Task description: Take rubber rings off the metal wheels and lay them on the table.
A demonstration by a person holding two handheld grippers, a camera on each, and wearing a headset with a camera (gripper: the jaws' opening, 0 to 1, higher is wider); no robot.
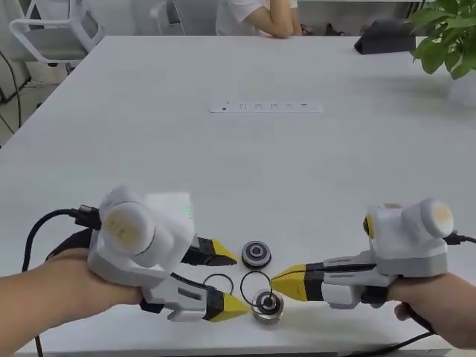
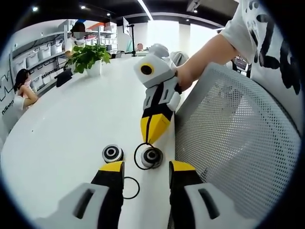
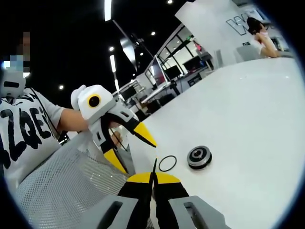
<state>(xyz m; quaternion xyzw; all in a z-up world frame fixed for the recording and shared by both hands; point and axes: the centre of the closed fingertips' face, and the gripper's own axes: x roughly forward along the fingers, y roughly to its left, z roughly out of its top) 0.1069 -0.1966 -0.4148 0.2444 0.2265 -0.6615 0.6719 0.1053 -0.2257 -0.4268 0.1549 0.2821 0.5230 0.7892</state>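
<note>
My left gripper (image 1: 232, 281) is open, its yellow tips on either side of a loose black rubber ring (image 1: 217, 284) that lies flat on the white table (image 1: 245, 163). My right gripper (image 1: 279, 281) is shut on a second rubber ring (image 1: 255, 284), which shows as a thin black edge between its tips (image 3: 153, 167). That ring hangs beside a bare shiny metal wheel (image 1: 268, 305) near the table's front edge. Another wheel (image 1: 256, 253), dark around its rim, stands just behind. In the left gripper view the held ring (image 2: 138, 157) loops by the bare wheel (image 2: 151, 157).
A white power strip (image 1: 266, 108) lies in the middle of the table. At the far end are a seated person (image 1: 260, 15), a black bag (image 1: 383, 37) and a green plant (image 1: 446, 37). A mesh chair (image 2: 228, 143) stands right behind the front edge.
</note>
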